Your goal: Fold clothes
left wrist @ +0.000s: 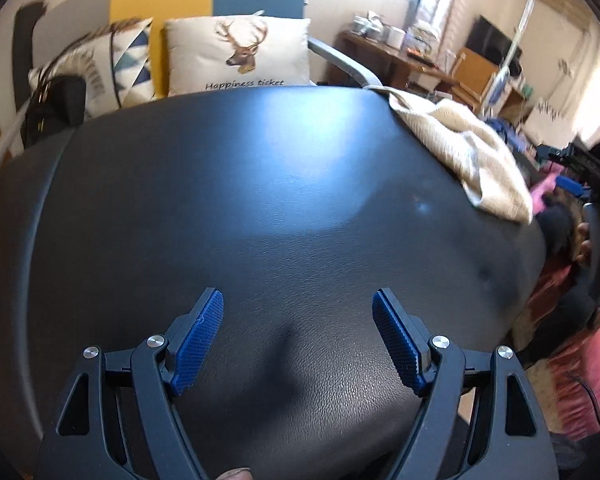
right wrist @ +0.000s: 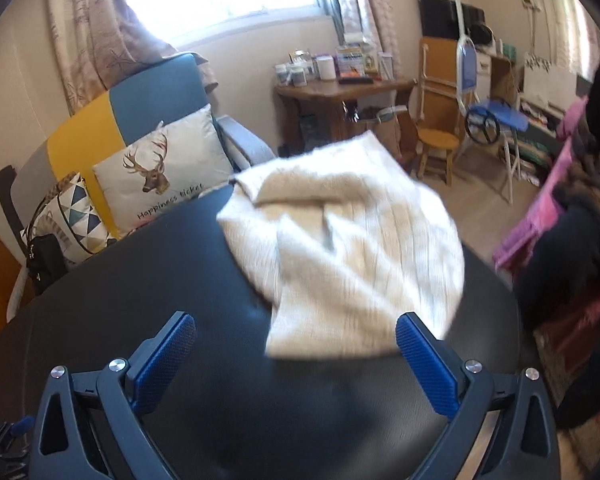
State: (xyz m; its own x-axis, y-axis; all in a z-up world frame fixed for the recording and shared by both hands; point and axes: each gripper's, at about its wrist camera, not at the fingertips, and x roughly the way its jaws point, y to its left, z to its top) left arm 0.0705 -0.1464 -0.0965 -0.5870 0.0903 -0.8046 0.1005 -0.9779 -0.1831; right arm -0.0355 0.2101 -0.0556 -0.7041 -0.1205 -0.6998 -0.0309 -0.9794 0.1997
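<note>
On the black worktop (right wrist: 140,300), cream knitted garment (right wrist: 348,248) lying crumpled at its far right edge, right gripper (right wrist: 296,344) spread apart just before it, left gripper (left wrist: 298,316) spread apart over bare worktop, deer cushion (left wrist: 240,54) behind.

Most of the black table (left wrist: 260,200) lies bare and open, with only the cream sweater (right wrist: 348,248) heaped at its far right edge and cushions (left wrist: 240,56) crowding behind.
</note>
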